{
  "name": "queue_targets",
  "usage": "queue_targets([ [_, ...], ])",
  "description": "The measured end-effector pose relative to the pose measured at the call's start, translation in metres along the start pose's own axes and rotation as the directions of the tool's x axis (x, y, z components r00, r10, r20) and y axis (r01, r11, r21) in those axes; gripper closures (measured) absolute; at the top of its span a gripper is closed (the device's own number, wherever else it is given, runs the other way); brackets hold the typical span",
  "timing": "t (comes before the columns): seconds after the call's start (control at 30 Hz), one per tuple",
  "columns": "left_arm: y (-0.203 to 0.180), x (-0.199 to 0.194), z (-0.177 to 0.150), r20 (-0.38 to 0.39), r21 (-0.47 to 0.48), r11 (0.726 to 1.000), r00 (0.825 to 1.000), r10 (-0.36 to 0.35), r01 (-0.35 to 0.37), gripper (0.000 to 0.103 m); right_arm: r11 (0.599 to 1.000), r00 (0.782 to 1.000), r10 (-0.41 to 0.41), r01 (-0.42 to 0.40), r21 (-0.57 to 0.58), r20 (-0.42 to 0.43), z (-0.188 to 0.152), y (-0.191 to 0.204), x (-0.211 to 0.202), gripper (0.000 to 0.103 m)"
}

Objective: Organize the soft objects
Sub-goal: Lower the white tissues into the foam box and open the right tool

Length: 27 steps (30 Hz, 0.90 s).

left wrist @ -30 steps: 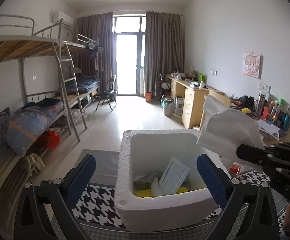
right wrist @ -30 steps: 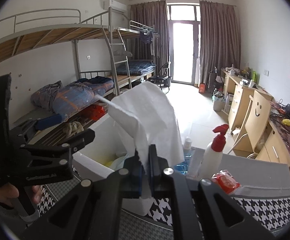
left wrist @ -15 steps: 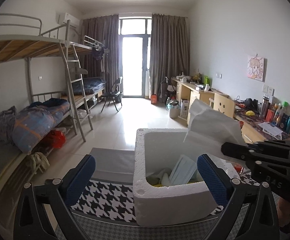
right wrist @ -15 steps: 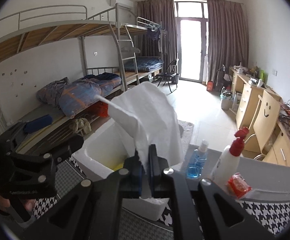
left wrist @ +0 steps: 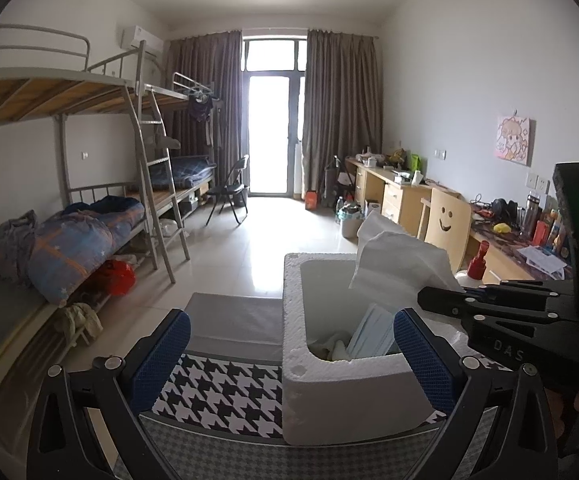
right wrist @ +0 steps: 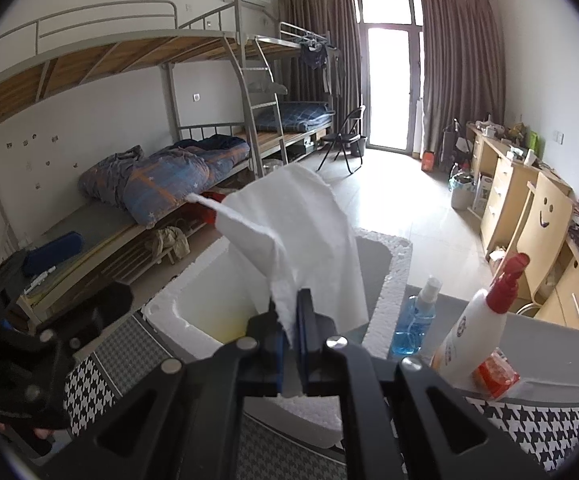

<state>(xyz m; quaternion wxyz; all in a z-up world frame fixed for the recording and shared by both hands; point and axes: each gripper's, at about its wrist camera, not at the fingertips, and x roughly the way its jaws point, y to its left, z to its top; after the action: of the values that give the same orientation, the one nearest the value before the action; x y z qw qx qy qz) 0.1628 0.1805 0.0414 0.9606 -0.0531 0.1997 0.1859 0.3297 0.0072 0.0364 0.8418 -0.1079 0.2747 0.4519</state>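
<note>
A white foam box stands on the houndstooth cloth; it also shows in the right wrist view. Inside lie a light blue face mask and other soft items. My right gripper is shut on a white tissue and holds it over the box opening; in the left wrist view the tissue hangs above the box's right side. My left gripper is open and empty, in front of the box's near left corner.
A blue spray bottle, a white pump bottle with a red top and a red packet stand right of the box. Bunk beds line the left wall, desks the right.
The left gripper has shifted left, so the box now sits further right in its view. The right gripper has carried the tissue lower and closer over the box.
</note>
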Motion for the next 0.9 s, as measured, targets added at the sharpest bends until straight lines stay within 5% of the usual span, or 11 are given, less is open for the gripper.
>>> queue_targets([
  [0.3, 0.003, 0.003, 0.0, -0.01, -0.007, 1.0, 1.0, 0.011, -0.011, 0.001, 1.0, 1.0, 0.005, -0.005, 0.012, -0.029, 0.002, -0.004, 0.013, 0.093],
  [0.5, 0.004, 0.004, 0.0, -0.009, -0.006, 1.0, 1.0, 0.011, -0.011, 0.001, 1.0, 0.999, 0.002, -0.002, 0.011, -0.038, 0.002, -0.005, 0.018, 0.064],
  [0.57, 0.005, 0.004, -0.001, -0.009, -0.007, 1.0, 1.0, 0.009, -0.009, 0.001, 1.0, 0.999, 0.005, -0.005, 0.01, -0.037, 0.001, -0.005, 0.017, 0.046],
  [0.9, 0.004, 0.004, 0.001, -0.009, 0.0, 1.0, 1.0, 0.009, -0.009, 0.001, 1.0, 1.0, 0.017, -0.017, 0.0, 0.003, 0.002, -0.003, 0.001, 0.034],
])
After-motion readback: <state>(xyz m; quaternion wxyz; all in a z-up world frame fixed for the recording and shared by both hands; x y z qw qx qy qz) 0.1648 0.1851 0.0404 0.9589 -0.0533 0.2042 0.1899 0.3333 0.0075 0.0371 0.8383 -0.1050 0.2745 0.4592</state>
